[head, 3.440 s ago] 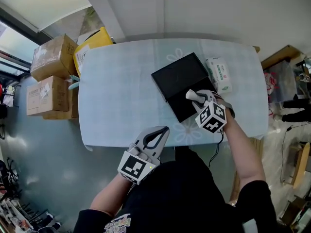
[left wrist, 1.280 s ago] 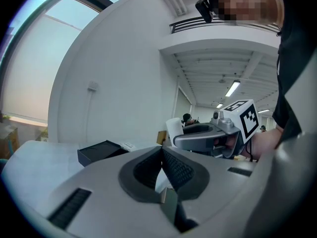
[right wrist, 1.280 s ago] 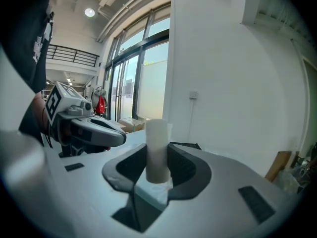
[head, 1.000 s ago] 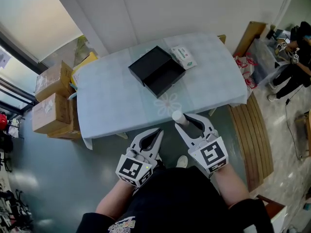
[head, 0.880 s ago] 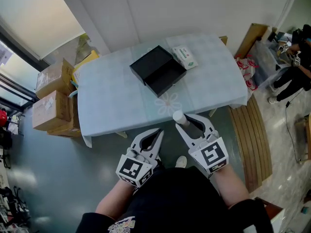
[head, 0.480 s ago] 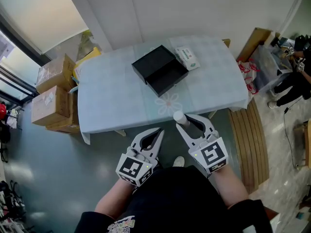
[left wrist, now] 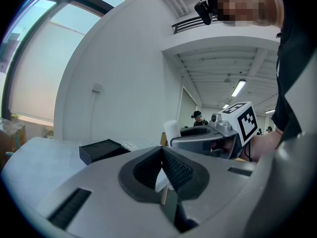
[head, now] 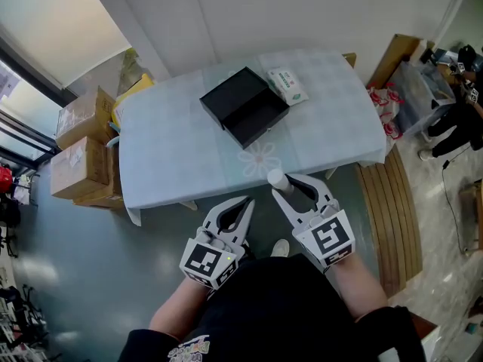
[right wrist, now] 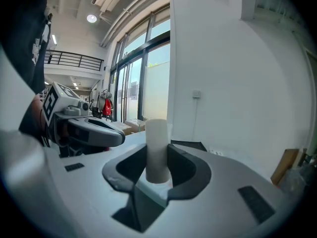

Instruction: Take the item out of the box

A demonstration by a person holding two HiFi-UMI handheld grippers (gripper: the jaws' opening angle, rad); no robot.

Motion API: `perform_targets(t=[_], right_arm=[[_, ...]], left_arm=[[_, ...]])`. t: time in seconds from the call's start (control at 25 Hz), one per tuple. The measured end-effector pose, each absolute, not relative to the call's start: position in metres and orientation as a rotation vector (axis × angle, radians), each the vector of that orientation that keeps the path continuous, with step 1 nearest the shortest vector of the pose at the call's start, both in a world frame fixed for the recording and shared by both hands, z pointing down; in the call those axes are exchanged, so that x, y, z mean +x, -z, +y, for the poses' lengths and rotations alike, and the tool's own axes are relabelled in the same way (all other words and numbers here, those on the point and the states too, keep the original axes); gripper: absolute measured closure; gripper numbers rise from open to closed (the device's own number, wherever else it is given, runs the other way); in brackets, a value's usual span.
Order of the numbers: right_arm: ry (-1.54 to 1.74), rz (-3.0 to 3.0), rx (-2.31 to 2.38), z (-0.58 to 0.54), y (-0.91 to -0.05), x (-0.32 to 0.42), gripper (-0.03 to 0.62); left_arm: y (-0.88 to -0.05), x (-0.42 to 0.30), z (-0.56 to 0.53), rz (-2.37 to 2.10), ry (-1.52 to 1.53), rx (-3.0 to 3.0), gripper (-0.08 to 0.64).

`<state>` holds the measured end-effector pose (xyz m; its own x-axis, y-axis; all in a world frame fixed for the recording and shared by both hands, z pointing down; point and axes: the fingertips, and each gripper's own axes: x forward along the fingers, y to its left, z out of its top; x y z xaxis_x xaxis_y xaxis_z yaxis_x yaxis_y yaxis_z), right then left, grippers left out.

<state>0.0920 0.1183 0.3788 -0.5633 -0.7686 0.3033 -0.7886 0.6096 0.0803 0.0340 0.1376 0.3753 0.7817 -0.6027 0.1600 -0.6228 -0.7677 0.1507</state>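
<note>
Inside of the black box [head: 234, 98] is just dark from the head view, so no telling what's in there, and the left gripper view only catches its outer wall. The print on the white packet [head: 287, 86] beside it is way too small to read. The white cylinder [right wrist: 157, 148] has its lower end tucked behind the right gripper [right wrist: 157, 157] jaws, and in that view it blocks most of the box. The wearer's torso [head: 279, 315] runs off the bottom edge. A bystander [head: 455, 123] at far right is cut by the frame.
</note>
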Motion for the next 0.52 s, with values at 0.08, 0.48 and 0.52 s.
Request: perform_targets(t=[0.08,0.48,0.52], right_arm=[[-0.101,-2.534,1.265,0.1175,-0.3805,0.0938,0.457],[-0.108,-2.533,1.256,0.1147,-0.3837,0.0897,0.459],[-0.108,-2.531,1.253,0.1146,-0.3836,0.0891,0.459]], left_arm=[[-0.3788,0.0367,0.1378,-0.957,-0.150,2.778,0.557],[-0.3826,0.0314,0.1365,-0.958,-0.149,2.771,0.557],[-0.3821,0.0308,0.1363,-0.959,-0.148,2.772,0.557]])
